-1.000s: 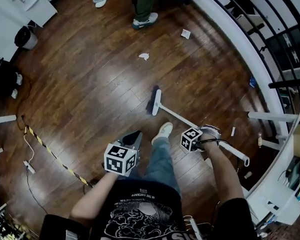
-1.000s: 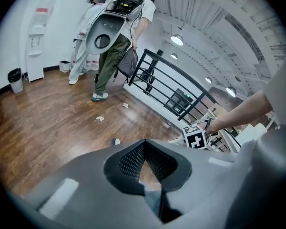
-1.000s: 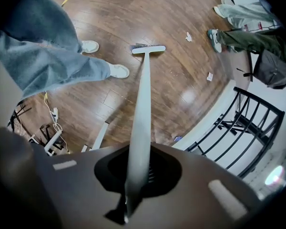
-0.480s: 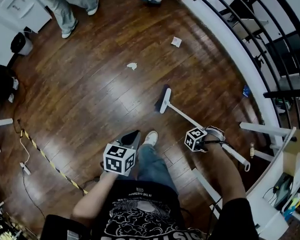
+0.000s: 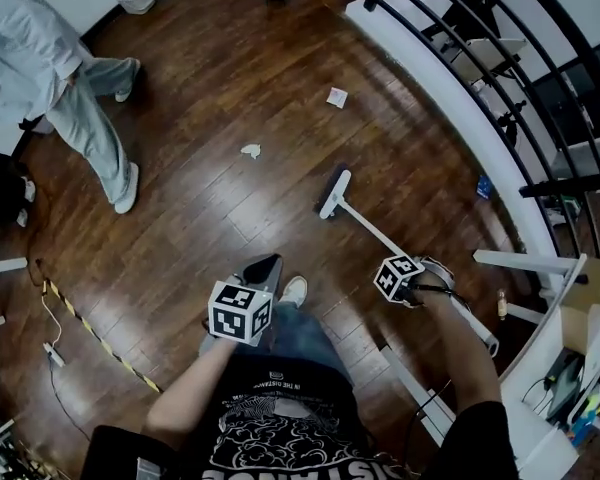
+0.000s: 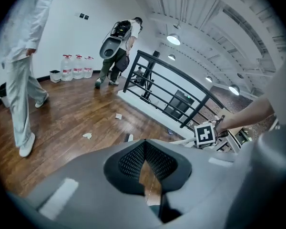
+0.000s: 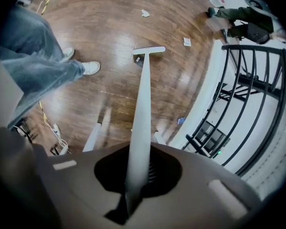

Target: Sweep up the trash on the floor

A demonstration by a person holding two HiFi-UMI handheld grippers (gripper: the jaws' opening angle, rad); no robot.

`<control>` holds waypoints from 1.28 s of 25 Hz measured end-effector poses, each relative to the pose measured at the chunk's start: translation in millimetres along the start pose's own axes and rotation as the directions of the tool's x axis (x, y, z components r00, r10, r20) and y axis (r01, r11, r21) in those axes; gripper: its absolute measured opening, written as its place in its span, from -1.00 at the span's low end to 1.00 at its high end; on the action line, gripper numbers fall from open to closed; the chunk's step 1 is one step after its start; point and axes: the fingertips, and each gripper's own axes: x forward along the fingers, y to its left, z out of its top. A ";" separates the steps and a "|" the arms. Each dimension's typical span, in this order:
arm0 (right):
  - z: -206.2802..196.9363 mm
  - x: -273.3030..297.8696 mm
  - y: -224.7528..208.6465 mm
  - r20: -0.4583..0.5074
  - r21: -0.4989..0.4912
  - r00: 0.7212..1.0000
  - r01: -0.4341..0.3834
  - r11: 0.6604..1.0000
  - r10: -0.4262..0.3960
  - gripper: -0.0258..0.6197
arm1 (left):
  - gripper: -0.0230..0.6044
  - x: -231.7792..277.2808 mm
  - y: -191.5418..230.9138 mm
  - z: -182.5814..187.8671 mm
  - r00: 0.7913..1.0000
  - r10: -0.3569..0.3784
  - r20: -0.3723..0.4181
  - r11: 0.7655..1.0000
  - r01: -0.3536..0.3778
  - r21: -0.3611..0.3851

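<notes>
Right gripper [image 7: 137, 174] has its fingers clamped on the white broom [image 5: 333, 191] handle. It's angled forward so the head sits down on the wood floor [image 5: 180, 253] out in front, I'd guess so it can be dragged across the mess. Left gripper [image 5: 261, 271] is pinched closed on nothing, just held out of the way. The trash is a crumpled white scrap [image 5: 250, 150] near the broom head and a flat square paper [image 5: 336, 96] farther off.

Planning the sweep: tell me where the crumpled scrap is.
The crumpled scrap lies on the floor, head view, left of centre, up-left of the broom head.
</notes>
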 end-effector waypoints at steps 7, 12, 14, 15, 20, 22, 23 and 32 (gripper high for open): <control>55.4 -42.5 34.8 0.213 0.160 0.954 -0.245 0.956 0.209 -0.92 | -0.91 2.5 24.0 15.9 1.000 0.025 0.017 1.000 -0.025 -0.004; 134.7 -89.5 56.2 0.306 0.153 0.908 -0.343 0.927 0.286 -0.92 | -0.91 1.1 58.3 22.3 0.999 0.045 0.010 0.999 -0.045 -0.029; 171.0 -110.6 58.5 0.322 0.139 0.897 -0.360 0.923 0.301 -0.92 | -0.91 1.2 75.9 29.4 0.999 0.047 0.006 0.998 -0.047 -0.037; 190.5 -121.0 59.1 0.326 0.132 0.893 -0.367 0.921 0.310 -0.92 | -0.91 1.4 86.7 33.7 0.999 0.049 0.003 0.998 -0.049 -0.039; 286.1 -157.1 54.4 0.308 0.098 0.885 -0.395 0.913 0.349 -0.92 | -0.91 8.8 141.3 53.2 0.998 0.048 -0.027 0.999 -0.048 0.002; 317.7 -167.6 50.2 0.288 0.097 0.888 -0.399 0.912 0.358 -0.92 | -0.91 11.8 162.7 63.3 0.999 0.042 -0.034 0.999 -0.042 0.002; 332.9 -172.5 49.9 0.281 0.098 0.886 -0.408 0.908 0.368 -0.92 | -0.91 12.4 174.4 68.5 0.999 0.041 -0.036 0.999 -0.041 -0.001; 388.0 -179.2 44.9 0.216 0.175 0.866 -0.488 0.855 0.450 -0.92 | -0.91 22.8 241.6 115.8 0.999 0.025 -0.023 1.000 -0.025 -0.012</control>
